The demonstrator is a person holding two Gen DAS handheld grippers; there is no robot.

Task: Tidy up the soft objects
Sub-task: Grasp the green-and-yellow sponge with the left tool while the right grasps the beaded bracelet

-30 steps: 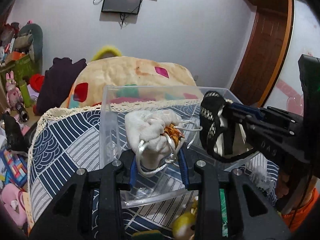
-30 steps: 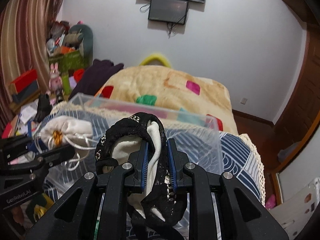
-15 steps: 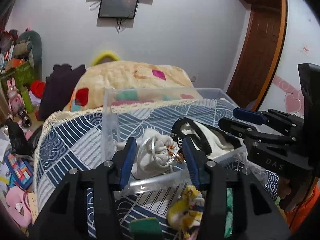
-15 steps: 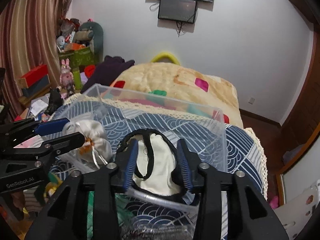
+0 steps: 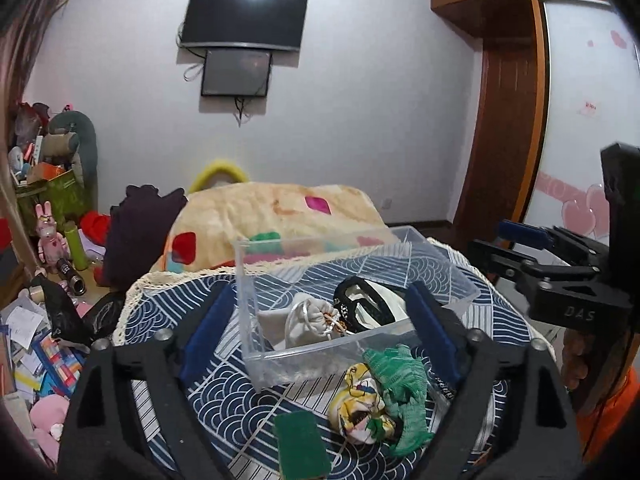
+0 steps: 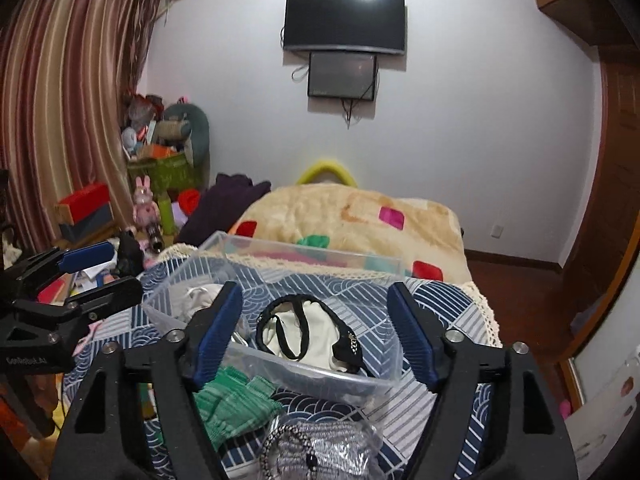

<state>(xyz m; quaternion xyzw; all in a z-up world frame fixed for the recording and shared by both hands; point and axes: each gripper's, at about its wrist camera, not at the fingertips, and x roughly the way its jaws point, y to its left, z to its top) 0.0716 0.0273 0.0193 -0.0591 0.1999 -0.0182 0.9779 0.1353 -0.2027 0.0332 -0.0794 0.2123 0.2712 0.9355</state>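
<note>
Both the left gripper [image 5: 320, 320] and right gripper [image 6: 316, 332] are seen opening, nothing gripped, while the pouch [image 5: 308, 320] and black-trimmed cloth [image 6: 308, 332] lie in the bin [image 5: 256, 280], green cloth [image 5: 400, 384] beside.
</note>
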